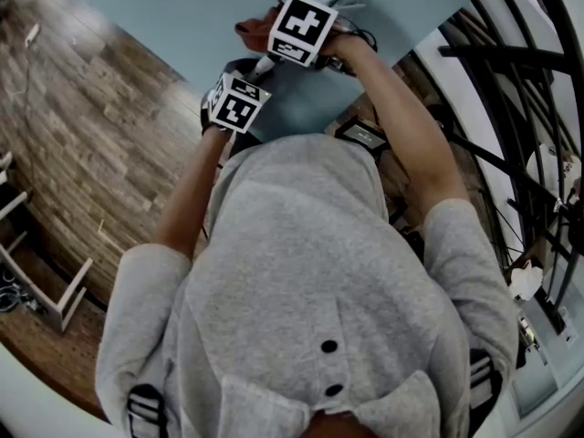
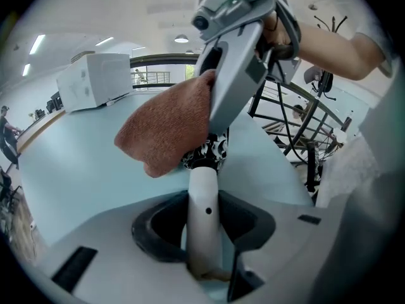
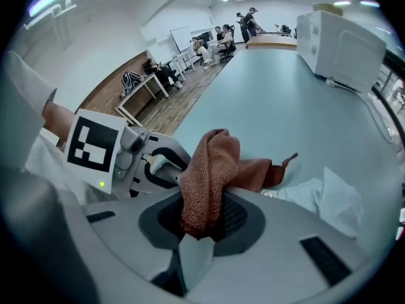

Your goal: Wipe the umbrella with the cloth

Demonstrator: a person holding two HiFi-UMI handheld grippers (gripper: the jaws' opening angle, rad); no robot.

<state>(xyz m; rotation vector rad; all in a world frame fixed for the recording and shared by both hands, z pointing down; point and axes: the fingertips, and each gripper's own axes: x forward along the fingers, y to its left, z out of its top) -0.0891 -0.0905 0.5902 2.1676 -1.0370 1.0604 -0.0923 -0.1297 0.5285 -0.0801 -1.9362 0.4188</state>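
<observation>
My left gripper (image 2: 202, 233) is shut on the white handle (image 2: 204, 195) of a folded umbrella whose black-and-white patterned fabric (image 2: 210, 152) shows just beyond it. A rust-orange cloth (image 2: 166, 128) is pressed against that fabric from the left. My right gripper (image 3: 201, 223) is shut on the same cloth (image 3: 209, 170), which bunches up out of its jaws. In the head view both grippers are held close together over the pale blue table (image 1: 182, 26), the left gripper (image 1: 234, 103) below the right gripper (image 1: 303, 27), with the cloth (image 1: 252, 33) beside the right one. Most of the umbrella is hidden.
A white box-shaped appliance (image 3: 338, 40) stands far back on the table. A crumpled white item (image 3: 329, 198) lies near the cloth. A black metal rack (image 1: 520, 108) runs along the table's right side. Wood floor (image 1: 82, 126) lies to the left. People (image 3: 221, 37) sit far off.
</observation>
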